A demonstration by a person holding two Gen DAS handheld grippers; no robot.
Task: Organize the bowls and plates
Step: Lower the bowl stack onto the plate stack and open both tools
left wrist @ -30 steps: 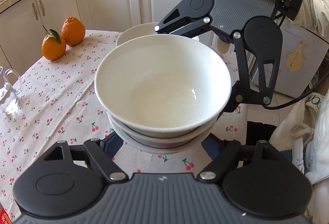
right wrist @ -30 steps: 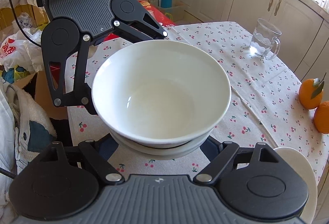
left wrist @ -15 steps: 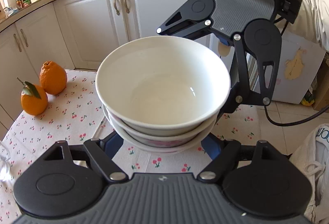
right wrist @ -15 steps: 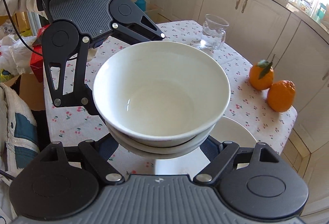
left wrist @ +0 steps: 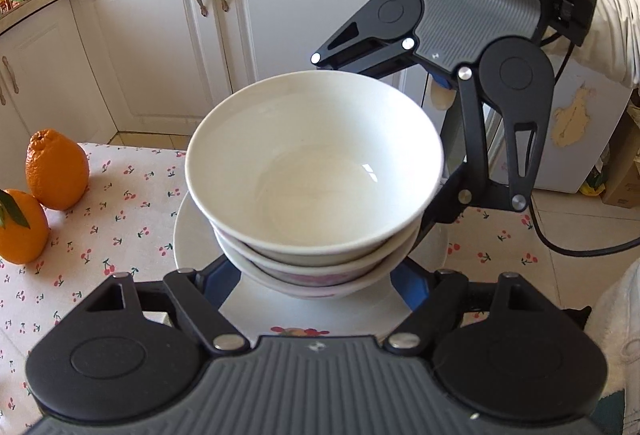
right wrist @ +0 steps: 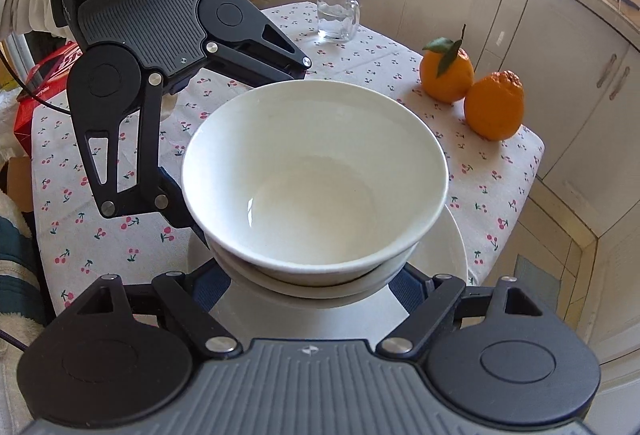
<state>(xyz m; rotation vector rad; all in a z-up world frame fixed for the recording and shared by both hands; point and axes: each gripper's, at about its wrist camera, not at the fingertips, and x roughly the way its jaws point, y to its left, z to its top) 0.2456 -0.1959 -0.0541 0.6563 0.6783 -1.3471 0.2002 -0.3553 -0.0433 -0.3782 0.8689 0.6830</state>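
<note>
Bowls [left wrist: 316, 171] are seen nested in a stack of three, all white, the lowest one carrying a pink pattern on its outer wall. The top bowl is deep, glossy and empty, with a small highlight on its inner wall. The stack is gripped from two opposite sides: the left gripper [left wrist: 316, 275] is set partly open around the near side of the stack in its own view, its blue-padded fingers [left wrist: 218, 285] pressed against the lower bowls, and the right gripper [right wrist: 316, 283] is set likewise around the near side in its own view, its fingers mostly hidden under the bowls. Each gripper is seen by the other camera on the far side of the stack, the right gripper [left wrist: 436, 195] at far right and the left gripper [right wrist: 188, 219] at far left. The stack is held just above a white plate [left wrist: 188, 235], which lies on the counter [left wrist: 120, 203] under a cherry-print cloth; whether the lowest bowl touches the plate cannot be told. Two oranges [right wrist: 472, 91] lie touching each other on the cloth, well to the right of the stack in the right wrist view, and a glass mug [right wrist: 338, 11] stands at the far end of the counter. White cabinet doors [left wrist: 160, 35] are seen beyond.
</note>
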